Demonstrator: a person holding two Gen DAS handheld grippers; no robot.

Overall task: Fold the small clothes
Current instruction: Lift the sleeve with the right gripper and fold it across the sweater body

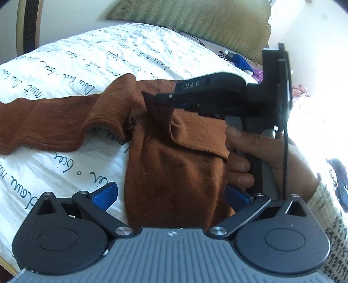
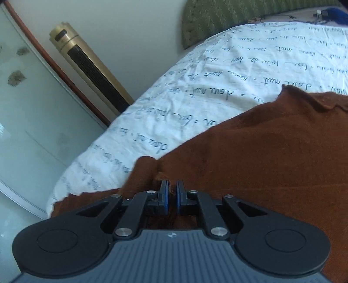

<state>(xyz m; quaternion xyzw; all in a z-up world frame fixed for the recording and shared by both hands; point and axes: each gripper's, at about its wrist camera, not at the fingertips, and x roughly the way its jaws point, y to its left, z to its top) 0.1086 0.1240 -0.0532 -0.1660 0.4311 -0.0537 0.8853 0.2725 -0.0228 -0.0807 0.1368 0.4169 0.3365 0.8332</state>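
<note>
The right fingers [image 2: 171, 193] pinch a fold of the soft, light brown garment [image 1: 174, 165] lying on the bed [image 1: 87, 56], left fingers [image 1: 171, 196] released; grip hems, since slack cloth sags.

A rust-brown knit garment [image 1: 174, 156] lies on a white bedsheet printed with dark cursive script [image 1: 91, 54]; the quilted headboard [image 1: 206, 19] is olive green.
</note>
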